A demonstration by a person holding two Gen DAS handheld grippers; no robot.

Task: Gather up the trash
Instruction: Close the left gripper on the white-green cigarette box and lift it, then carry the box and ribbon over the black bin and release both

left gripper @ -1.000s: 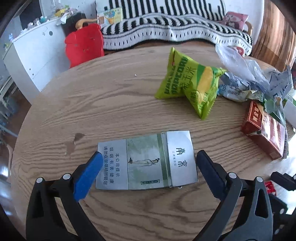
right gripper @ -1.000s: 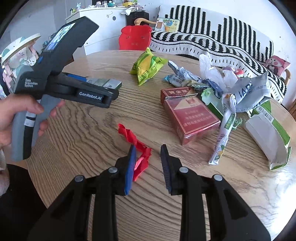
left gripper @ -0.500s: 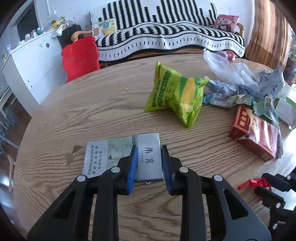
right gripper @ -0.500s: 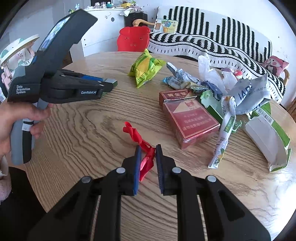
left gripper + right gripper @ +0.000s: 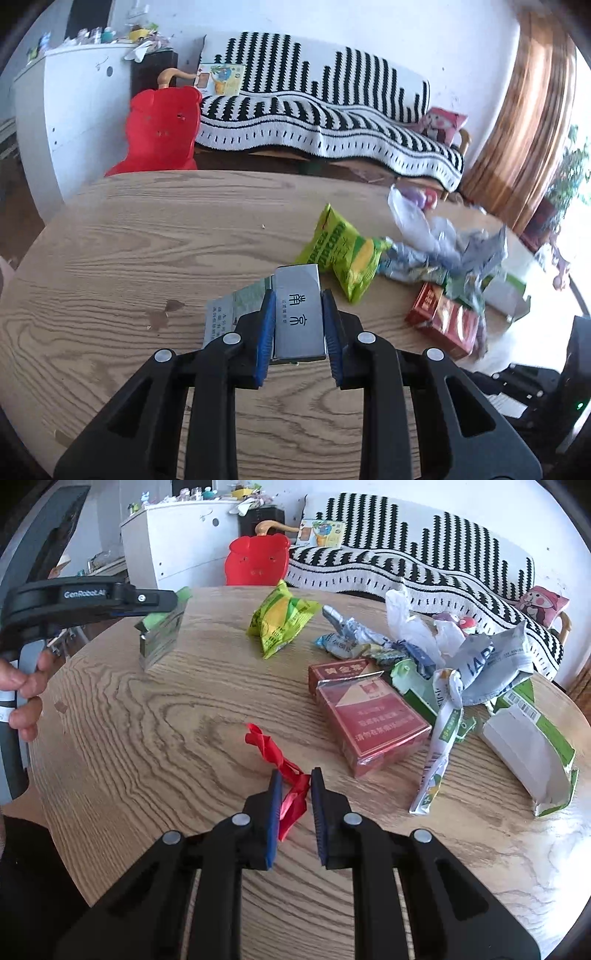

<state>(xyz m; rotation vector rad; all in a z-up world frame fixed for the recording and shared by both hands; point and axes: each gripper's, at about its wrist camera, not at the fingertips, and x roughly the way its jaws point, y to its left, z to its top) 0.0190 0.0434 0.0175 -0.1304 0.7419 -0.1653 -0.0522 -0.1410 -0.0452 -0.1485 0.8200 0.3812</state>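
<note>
My left gripper (image 5: 298, 299) is shut on a flattened silver and green cigarette carton (image 5: 298, 314) and holds it tilted, lifted off the round wooden table (image 5: 147, 243). In the right wrist view the carton (image 5: 162, 637) hangs from the left gripper (image 5: 164, 600) above the table's far left. My right gripper (image 5: 296, 777) is shut on a red ribbon scrap (image 5: 284, 768) that trails onto the table.
A green popcorn bag (image 5: 280, 618), a red cigarette pack (image 5: 369, 716), crumpled wrappers (image 5: 436, 650) and a torn green and white box (image 5: 532, 746) lie on the table's right side. A red chair (image 5: 162, 133) and a striped sofa (image 5: 332, 110) stand behind.
My left gripper closed on the carton and lifted it off the table. My right gripper closed on the red ribbon and pulled it back a little.
</note>
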